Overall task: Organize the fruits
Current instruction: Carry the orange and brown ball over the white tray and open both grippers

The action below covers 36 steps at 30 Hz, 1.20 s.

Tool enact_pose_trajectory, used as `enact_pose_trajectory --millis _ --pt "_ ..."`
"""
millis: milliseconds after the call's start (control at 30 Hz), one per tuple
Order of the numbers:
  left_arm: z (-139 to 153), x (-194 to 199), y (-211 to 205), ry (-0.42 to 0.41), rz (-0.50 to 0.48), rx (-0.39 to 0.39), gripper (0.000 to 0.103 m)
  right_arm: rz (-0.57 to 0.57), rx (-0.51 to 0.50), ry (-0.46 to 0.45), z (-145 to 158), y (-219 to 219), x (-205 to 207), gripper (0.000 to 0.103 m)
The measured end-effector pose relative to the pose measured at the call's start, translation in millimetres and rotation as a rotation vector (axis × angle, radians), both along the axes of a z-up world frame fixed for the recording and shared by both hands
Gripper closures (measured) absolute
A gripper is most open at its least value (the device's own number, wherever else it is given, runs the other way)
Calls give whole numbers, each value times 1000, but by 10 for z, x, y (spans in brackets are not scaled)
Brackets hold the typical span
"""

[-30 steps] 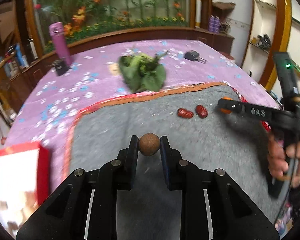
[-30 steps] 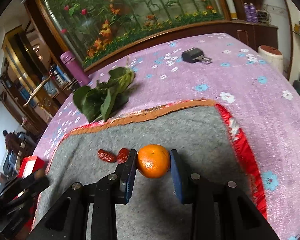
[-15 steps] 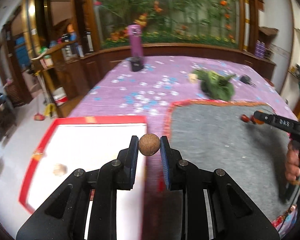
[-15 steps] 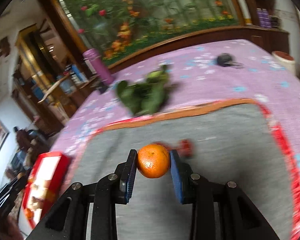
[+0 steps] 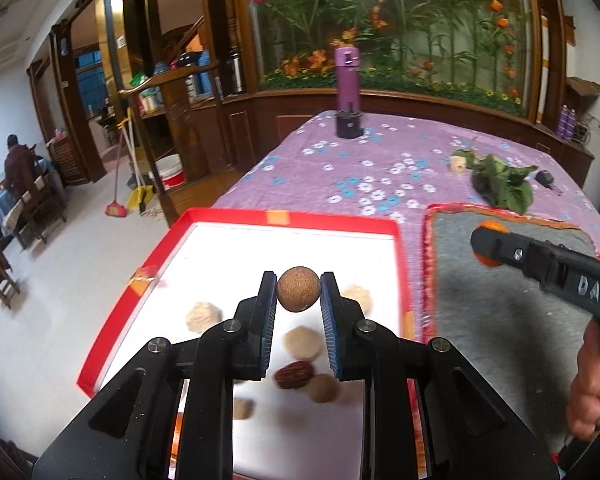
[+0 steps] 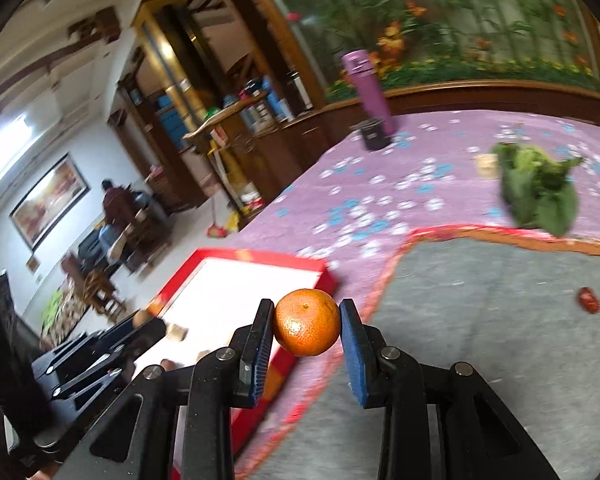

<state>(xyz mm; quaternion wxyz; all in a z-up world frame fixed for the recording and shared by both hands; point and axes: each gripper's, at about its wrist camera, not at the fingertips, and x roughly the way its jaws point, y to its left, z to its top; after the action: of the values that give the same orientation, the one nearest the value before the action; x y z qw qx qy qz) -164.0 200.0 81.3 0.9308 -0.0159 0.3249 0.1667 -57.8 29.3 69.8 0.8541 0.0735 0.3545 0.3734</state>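
My left gripper [image 5: 299, 295] is shut on a small round brown fruit [image 5: 299, 294] and hangs over a red-rimmed white tray [image 5: 292, 216]. In the tray lie several pale round fruits [image 5: 301, 343] and a red date [image 5: 294, 374]. My right gripper [image 6: 307, 322] is shut on an orange [image 6: 307, 322] above the left edge of the grey mat [image 6: 500, 340], close to the tray [image 6: 260, 258]. In the left wrist view the right gripper [image 5: 485, 249] enters from the right with the orange [image 5: 490, 226] showing behind its finger. Two red dates [image 6: 598, 303] lie on the mat.
A purple flowered cloth [image 5: 360, 168] covers the table. On it lie a bunch of green leaves [image 5: 500, 186], a purple bottle [image 5: 348, 80], a small dark cup [image 5: 350, 125] and a black key fob [image 5: 546, 178]. The tray sits at the table's left edge, with floor beyond.
Both grippers have swung left with their fruit. The left one went from above the grey mat to above the tray. The right one went from mid-mat to the mat's left edge.
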Motion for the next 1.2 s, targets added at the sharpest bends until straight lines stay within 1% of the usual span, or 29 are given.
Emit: enact_pose_trajectory --millis 167,300,633,800,867,933,1000,1067,1200 --pt "-81 -45 149 12 32 -9 82 72 -43 3 -100 376 -147 71" --pt "-128 -69 267 15 51 -14 82 103 -66 4 -162 567 -205 71" --pt "-232 -87 456 31 88 -19 82 146 -102 17 -264 856 -186 71" --pt "-285 -63 516 53 107 -23 82 171 -101 53 -287 952 -165 70" --pt "-306 -56 540 65 119 -25 81 180 -84 66 -269 954 -153 70" --pt "-321 -51 563 78 130 -30 80 183 -44 66 -231 908 -124 64" --pt "-322 -44 585 85 145 -35 74 173 -11 56 -188 843 -103 62" --pt "-315 -45 587 83 155 -31 63 149 22 54 -139 726 -45 61" --pt "-262 -32 527 80 154 -17 61 71 53 52 -97 413 130 61"
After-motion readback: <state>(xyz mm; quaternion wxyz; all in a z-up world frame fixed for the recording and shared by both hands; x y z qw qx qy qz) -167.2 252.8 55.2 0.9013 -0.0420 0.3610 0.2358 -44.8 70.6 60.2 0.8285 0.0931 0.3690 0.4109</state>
